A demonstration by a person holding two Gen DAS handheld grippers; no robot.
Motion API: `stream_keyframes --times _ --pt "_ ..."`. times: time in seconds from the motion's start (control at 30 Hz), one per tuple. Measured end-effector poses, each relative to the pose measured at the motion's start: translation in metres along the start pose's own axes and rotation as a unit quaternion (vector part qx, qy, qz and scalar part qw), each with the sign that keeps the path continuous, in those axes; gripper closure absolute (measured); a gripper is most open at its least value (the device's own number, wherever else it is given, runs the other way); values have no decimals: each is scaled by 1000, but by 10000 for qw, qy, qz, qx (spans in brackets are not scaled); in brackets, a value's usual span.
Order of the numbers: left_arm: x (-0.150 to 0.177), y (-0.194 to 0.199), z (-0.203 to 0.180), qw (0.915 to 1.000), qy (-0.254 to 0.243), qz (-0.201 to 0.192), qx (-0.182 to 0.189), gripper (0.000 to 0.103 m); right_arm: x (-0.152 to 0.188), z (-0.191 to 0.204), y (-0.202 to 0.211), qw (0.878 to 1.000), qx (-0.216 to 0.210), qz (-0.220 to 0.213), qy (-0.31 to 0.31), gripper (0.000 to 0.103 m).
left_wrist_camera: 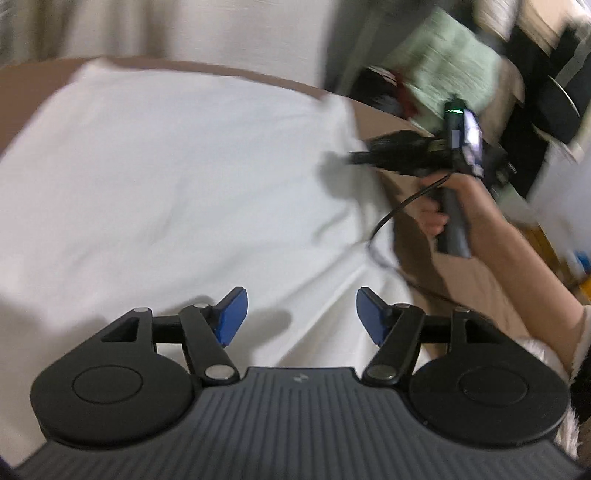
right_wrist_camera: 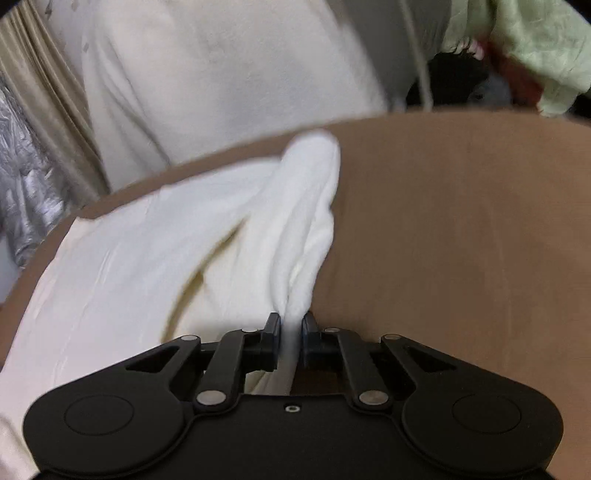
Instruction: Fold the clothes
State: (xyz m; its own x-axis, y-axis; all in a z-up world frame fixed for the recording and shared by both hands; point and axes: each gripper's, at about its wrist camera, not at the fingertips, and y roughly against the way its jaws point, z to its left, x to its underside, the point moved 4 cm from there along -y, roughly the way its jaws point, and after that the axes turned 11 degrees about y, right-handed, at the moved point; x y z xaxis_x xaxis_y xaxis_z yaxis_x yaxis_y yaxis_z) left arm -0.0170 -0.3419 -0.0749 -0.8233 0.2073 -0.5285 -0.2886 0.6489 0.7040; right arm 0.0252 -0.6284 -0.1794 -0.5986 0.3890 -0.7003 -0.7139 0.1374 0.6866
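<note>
nearest the left wrist lens, the left gripper (left_wrist_camera: 301,314) stands released, its two blue pads (left_wrist_camera: 232,314) spread well apart with nothing between them, hanging over the near part of a white garment (left_wrist_camera: 166,177). that garment is the landmark: it lies spread wide and mostly flat on a brown table (left_wrist_camera: 480,291), covering most of it in this view, with soft creases running toward its right edge. beyond the garment's far edge a pale curtain (left_wrist_camera: 184,29) hangs. to the right of the garment, a person's hand (left_wrist_camera: 454,206) grips the handle of the right gripper (left_wrist_camera: 354,157), whose black fingers reach onto the garment's right edge; a dark cable (left_wrist_camera: 402,206) loops down beside it. further right of the garment, past the table's edge, a blurred heap with a light green cloth (left_wrist_camera: 450,70) shows. in the right wrist view, the right gripper (right_wrist_camera: 291,328) is clenched on a bunched fold of the white garment (right_wrist_camera: 147,258), the cloth pinched between its nearly closed black fingers (right_wrist_camera: 271,339) and rising as a ridge away from them. left of that ridge the garment lies spread on the table; right of it the bare brown table (right_wrist_camera: 461,240) runs out, with the green cloth (right_wrist_camera: 535,48) beyond its far edge.
</note>
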Motion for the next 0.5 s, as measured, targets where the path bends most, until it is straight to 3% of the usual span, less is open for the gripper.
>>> stream_keyframes --times 0.07,0.17,0.23,0.3,0.37,0.5 --pt "19 25 20 9985 519 -156 64 38 -2 9 16 9998 169 1 -86 86" --pt "51 53 44 9932 1102 -270 253 38 2 15 62 9996 -238 -80 136 74" --pt "68 63 49 9934 1092 -225 277 38 4 19 93 9982 -508 -134 284 45" --pt "81 69 44 9950 897 -222 377 38 23 17 113 9892 -1456 157 -3 45" --pt "89 66 36 9938 860 -203 674 38 47 12 129 9649 -2520 610 -424 45" --pt "92 37 29 9828 1290 39 1319 38 104 15 158 9443 -3066 1094 -492 45"
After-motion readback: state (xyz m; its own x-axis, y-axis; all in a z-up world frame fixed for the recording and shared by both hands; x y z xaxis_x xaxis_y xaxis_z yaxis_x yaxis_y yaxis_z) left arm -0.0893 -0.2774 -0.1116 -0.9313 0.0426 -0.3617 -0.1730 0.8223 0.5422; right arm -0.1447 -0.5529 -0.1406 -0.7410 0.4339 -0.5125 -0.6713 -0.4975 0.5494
